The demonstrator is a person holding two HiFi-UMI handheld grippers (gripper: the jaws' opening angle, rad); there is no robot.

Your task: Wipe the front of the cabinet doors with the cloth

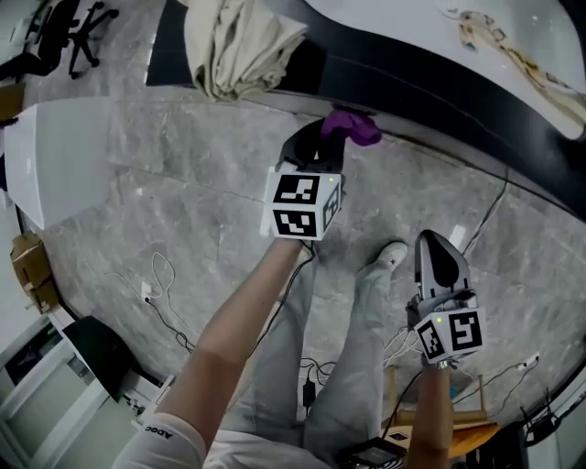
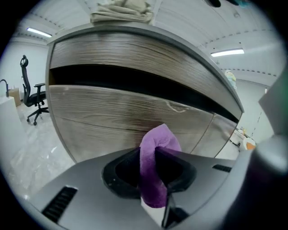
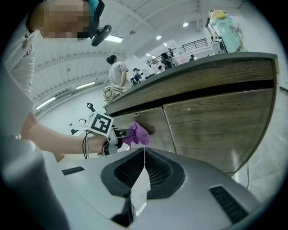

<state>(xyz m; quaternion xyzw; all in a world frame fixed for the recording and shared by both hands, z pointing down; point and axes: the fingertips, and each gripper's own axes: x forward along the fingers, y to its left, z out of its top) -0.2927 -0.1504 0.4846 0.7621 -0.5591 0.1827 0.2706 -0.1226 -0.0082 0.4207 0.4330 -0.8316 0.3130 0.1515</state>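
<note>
Nearest, at about 5 o'clock in the head view, the right gripper (image 1: pixel 438 261) hangs low and well apart from the work, its jaws pressed together on nothing. Further out, the left gripper (image 1: pixel 322 145) reaches toward 1 o'clock, jaws pinching the purple cloth (image 2: pixel 153 175), whose fold stands upright from 6 to 12 between them. Dead ahead, at 12 o'clock of those jaws, lies the wood-grain cabinet door (image 2: pixel 103 123), its grain running 9 to 3. The cloth's tip sits right at it, though contact is unclear. A sideways sweep by the left looks likely. Beyond, beige fabric (image 1: pixel 240 46) rests on the counter (image 1: pixel 385 27).
</note>
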